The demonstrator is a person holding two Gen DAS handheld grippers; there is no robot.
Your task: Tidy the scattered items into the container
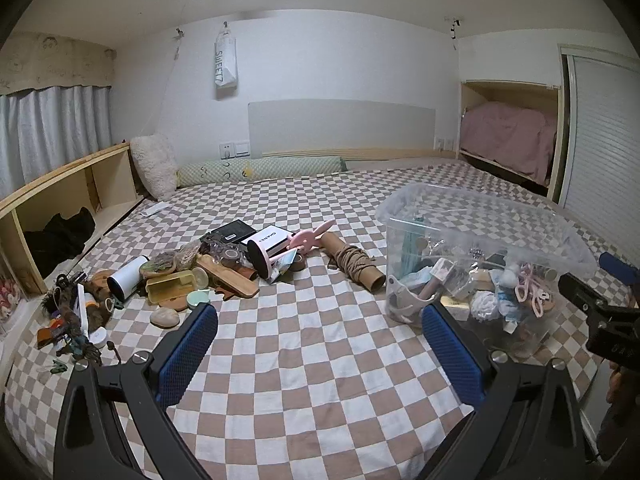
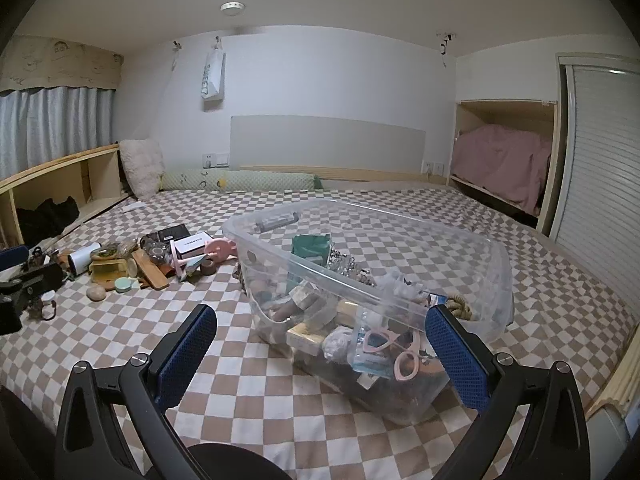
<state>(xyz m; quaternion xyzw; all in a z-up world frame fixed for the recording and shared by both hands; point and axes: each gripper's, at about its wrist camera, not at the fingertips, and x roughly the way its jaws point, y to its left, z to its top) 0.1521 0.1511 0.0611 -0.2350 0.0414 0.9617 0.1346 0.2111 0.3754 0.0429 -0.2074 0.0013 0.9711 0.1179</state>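
Both grippers hover low over the checkered bed (image 1: pixel 304 360), jaws spread wide and empty. Left gripper (image 1: pixel 320 332) faces bare sheet; right gripper (image 2: pixel 320 332) faces the clear container (image 2: pixel 472 280).

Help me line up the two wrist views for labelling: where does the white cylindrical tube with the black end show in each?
Left wrist view: the white cylindrical tube with the black end lies left of centre, on the pile's left side.
Right wrist view: it lies at far left, smaller.
Shared landmark: the white box with black lettering sits to its right in both.
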